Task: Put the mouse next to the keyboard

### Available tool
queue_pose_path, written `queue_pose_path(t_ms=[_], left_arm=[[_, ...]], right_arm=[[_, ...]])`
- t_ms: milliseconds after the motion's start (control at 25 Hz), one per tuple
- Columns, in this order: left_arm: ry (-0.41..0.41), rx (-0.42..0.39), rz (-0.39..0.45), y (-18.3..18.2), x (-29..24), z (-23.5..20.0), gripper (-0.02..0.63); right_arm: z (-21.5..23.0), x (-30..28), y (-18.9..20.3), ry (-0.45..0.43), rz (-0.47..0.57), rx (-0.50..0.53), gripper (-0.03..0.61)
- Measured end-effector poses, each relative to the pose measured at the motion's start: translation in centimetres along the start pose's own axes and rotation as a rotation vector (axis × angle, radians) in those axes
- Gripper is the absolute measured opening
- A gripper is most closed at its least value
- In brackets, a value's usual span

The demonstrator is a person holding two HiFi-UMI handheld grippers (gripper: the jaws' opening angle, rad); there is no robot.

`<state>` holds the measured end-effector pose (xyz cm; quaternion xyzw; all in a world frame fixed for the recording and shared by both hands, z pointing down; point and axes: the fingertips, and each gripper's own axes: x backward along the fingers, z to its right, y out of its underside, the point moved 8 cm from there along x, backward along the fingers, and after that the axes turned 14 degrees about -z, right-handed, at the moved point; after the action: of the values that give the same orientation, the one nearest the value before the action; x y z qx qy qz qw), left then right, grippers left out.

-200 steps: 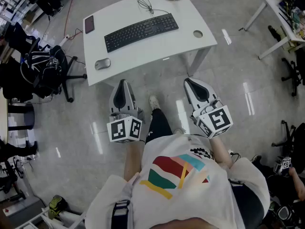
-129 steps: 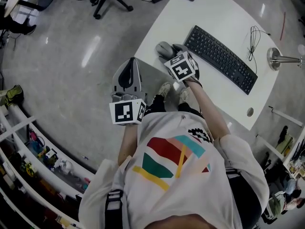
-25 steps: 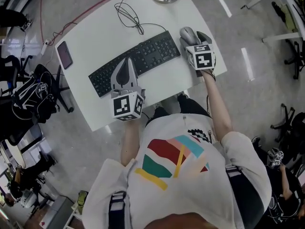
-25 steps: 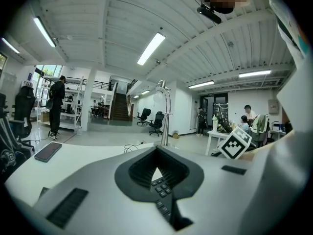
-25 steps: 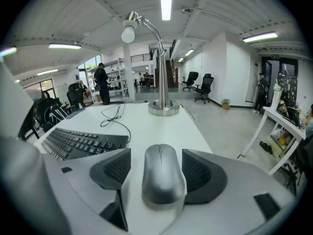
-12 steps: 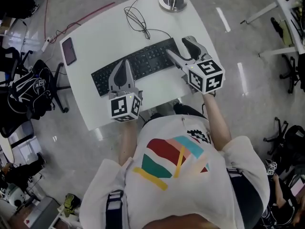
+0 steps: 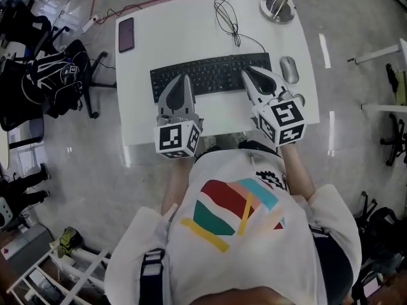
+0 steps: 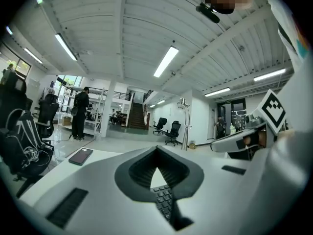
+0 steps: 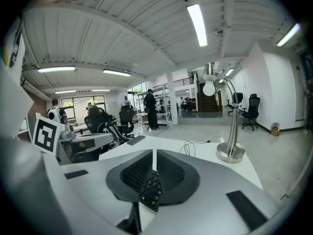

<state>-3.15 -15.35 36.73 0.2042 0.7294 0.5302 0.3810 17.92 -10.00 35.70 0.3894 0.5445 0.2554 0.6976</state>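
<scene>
The mouse point(image 7: 289, 69) now lies free on the white bench point(image 7: 172, 30), just beside the right end of the black keyboard point(image 7: 210, 74) and close to parallel with its short edge. A second ago the right tool point(image 7: 248, 74) stood at that mouse with its jaws spread wide. Now it has drawn back toward the person and hovers over the keyboard's right end, and its jaws are closing on nothing. Its own view shows only a thin slit between them, with keyboard keys below.

The left tool point(image 7: 182, 80) hovers over the keyboard's left half, jaws pressed together and empty.

Judged from how things lie, the release is done and the task looks complete. The mouse sits where it was meant to go, and neither tool touches it.

No container shows on the bench. Apart from the mouse and keyboard, it carries a dark phone point(image 7: 126, 34) near the far left corner, a lamp base point(image 7: 278, 8) at the far right, and a loose coil of the keyboard's cable point(image 7: 227, 18) between them.
</scene>
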Motion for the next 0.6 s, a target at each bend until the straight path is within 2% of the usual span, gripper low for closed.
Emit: queue_pose_path(t_ms=[120, 240, 320, 600], left_arm=[[-0.026, 0.021, 0.013, 0.2, 0.8, -0.6, 0.044], [-0.035, 0.018, 0.018, 0.2, 1.3, -0.8, 0.043], [-0.035, 0.011, 0.024, 0.1, 1.4, -0.7, 0.044], [-0.027, 0.0, 0.033, -0.1, 1.8, -0.4, 0.043]], right_arm=[[-1.4, -0.1, -0.1, -0.036, -0.011, 0.054, 0.035], [-2.3, -0.3, 0.7, -0.072, -0.024, 0.041, 0.035], [-2.5, -0.3, 1.1, -0.056, -0.028, 0.039, 0.012], [-2.7, 0.2, 1.0, -0.031, -0.012, 0.027, 0.012]])
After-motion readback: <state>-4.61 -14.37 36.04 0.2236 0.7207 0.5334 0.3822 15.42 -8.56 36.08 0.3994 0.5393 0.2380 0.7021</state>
